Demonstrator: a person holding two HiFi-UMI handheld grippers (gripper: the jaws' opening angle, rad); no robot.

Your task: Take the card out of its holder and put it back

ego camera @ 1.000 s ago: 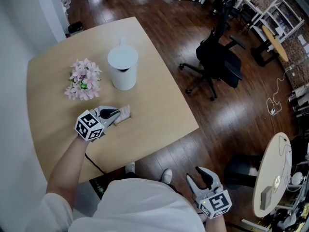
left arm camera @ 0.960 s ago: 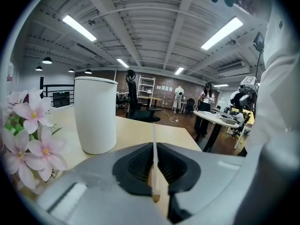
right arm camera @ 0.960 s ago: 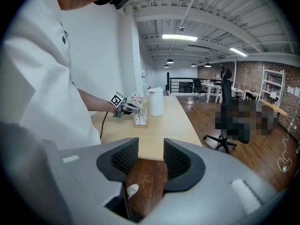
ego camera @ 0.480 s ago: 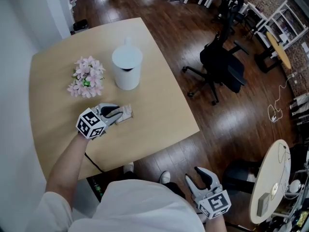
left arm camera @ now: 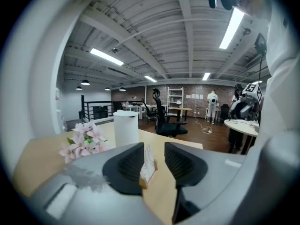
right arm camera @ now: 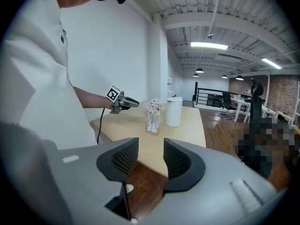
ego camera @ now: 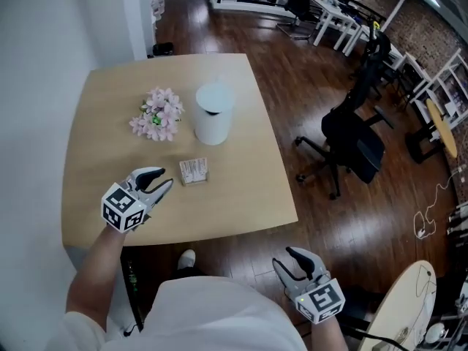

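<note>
Head view: light wooden desk point(ego camera: 95, 130) over dark plank floor point(ego camera: 307, 79), black office chair point(ego camera: 351, 141) off to the right. On desk: pink flowers point(ego camera: 157, 115) beside white canister point(ego camera: 213, 113). Nearer the person, card point(ego camera: 192, 170) upright in its holder point(ego camera: 197, 181). Left hand-held gripper point(ego camera: 164, 181) low over desk, tips pointed at holder, just short of it, not touching. Right hand-held gripper point(ego camera: 287, 258) off the desk edge, over floor, well apart from card.

Left gripper view: looking along left hand-held gripper point(left arm camera: 153, 149), released and opening wider at this moment. Card point(left arm camera: 148, 163) and wooden holder point(left arm camera: 143, 181) seen in the gap between the jaws, nearer the jaw at picture left, lying ahead of the tips. No pad pressing on either. Flowers point(left arm camera: 82, 142) and white canister point(left arm camera: 125, 128) farther back, to the left.

Right gripper view: right hand-held gripper point(right arm camera: 151, 156) released, jaws apart, only floor and desk edge visible through the gap. Card in holder point(right arm camera: 152, 122) far ahead on desk, in front of flowers, next to white canister point(right arm camera: 174, 111). Left hand-held gripper point(right arm camera: 126, 103) just left of card, slightly above desk, aimed toward it.
</note>
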